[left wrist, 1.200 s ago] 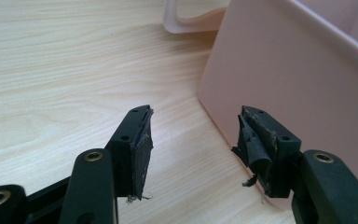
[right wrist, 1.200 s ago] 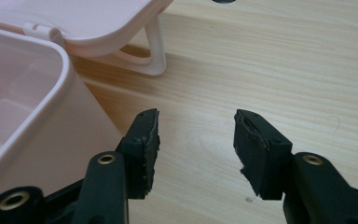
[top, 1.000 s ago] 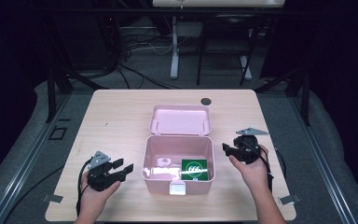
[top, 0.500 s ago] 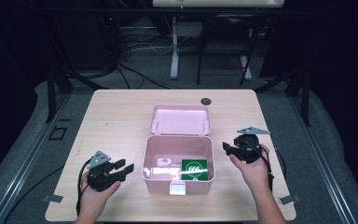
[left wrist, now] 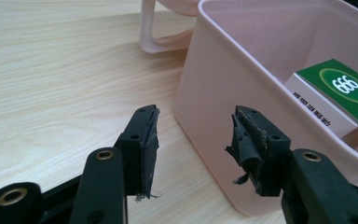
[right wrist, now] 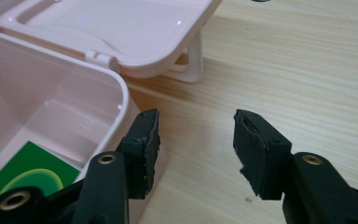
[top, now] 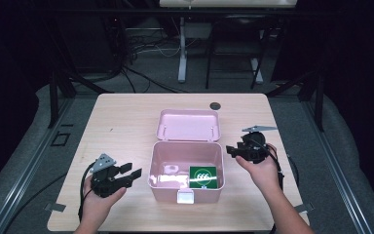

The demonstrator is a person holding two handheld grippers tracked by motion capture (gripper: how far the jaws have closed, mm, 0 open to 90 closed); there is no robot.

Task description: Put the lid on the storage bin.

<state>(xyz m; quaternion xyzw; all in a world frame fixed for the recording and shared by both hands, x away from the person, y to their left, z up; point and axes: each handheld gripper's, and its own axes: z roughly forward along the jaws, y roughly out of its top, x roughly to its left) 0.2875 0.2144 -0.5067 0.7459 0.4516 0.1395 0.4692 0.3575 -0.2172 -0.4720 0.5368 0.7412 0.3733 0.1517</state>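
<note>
Box: pale pink rectangular plastic storage box (top: 186, 165), centre of the light wooden surface (top: 126, 117), lid (top: 188, 125) swung back, resting behind on its handle.
Contents: green-and-white carton (top: 203, 177) at right of the floor; small pale item beside it, too small to identify.
Left gripper (top: 126, 175): fingers (left wrist: 142, 140) spread, just reopened, nothing between; just beside the box's left wall, apart from it.
Right gripper (top: 233, 150): fingers (right wrist: 142, 137) spread, empty; at the box's right rim near the back corner.
Step, judged: approach to box or contents; best entered from above, fingers kept wide, rim cleared first.
Obstacles: box walls; open lid behind.
Surroundings: dark round grommet (top: 215, 105) at the far edge; cables on the floor beyond.
</note>
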